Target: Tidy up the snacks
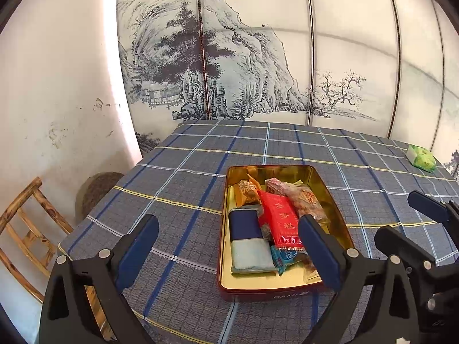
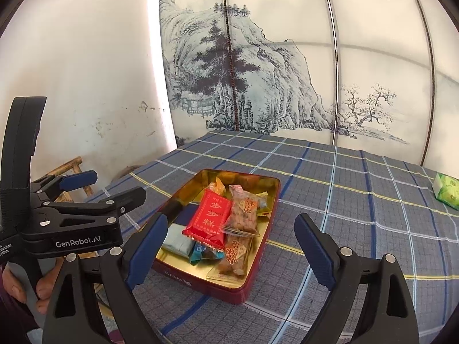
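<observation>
An open red tin [image 1: 269, 167] [image 2: 200, 283] with a gold inside sits on the plaid tablecloth [image 1: 178, 172]. It holds several wrapped snacks: a red packet [image 1: 279, 220] [image 2: 210, 218] on top, a navy and pale blue packet [image 1: 243, 229], brown twist packets [image 1: 304, 200] [image 2: 242, 212]. My left gripper [image 1: 228, 225] [image 2: 116, 185] hovers open over the tin's near left side, nothing between its fingers. My right gripper [image 2: 231, 223] [image 1: 397, 215] hangs open to the right of it, over the tin's near end, also empty. A green packet [image 1: 421, 157] [image 2: 447, 190] lies alone at the far right of the table.
A painted folding screen [image 1: 229, 57] stands behind the table, with a white wall to the left. A wooden chair [image 1: 25, 229] and a round brown object [image 1: 97, 189] stand off the table's left edge. A hand [image 2: 43, 289] holds the left gripper's handle.
</observation>
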A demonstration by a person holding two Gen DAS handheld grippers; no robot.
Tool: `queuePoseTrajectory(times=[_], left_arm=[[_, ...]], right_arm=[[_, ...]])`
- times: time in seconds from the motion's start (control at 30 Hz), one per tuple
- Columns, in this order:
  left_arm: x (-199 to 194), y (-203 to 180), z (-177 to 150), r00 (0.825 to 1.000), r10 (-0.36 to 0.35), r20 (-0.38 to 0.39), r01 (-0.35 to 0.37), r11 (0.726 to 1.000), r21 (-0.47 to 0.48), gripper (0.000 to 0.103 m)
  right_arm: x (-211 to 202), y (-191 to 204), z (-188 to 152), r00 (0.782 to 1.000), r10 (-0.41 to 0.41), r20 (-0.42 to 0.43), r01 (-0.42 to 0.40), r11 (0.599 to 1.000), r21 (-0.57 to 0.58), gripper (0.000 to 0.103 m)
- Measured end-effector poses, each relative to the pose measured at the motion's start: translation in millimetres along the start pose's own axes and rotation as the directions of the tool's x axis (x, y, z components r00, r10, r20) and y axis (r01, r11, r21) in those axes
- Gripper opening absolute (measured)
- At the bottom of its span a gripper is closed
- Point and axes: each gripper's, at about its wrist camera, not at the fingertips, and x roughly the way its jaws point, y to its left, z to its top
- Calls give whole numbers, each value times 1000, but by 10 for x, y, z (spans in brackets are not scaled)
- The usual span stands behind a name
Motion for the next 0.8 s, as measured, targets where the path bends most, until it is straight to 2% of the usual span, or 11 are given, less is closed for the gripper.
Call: queuePoseTrajectory(times=[0.8], left_arm=[[-84,-60,-13,1000,-9,12,9,1000,5,101]], right_arm=[[-99,6,-30,1000,-9,24,9,1000,6,93]])
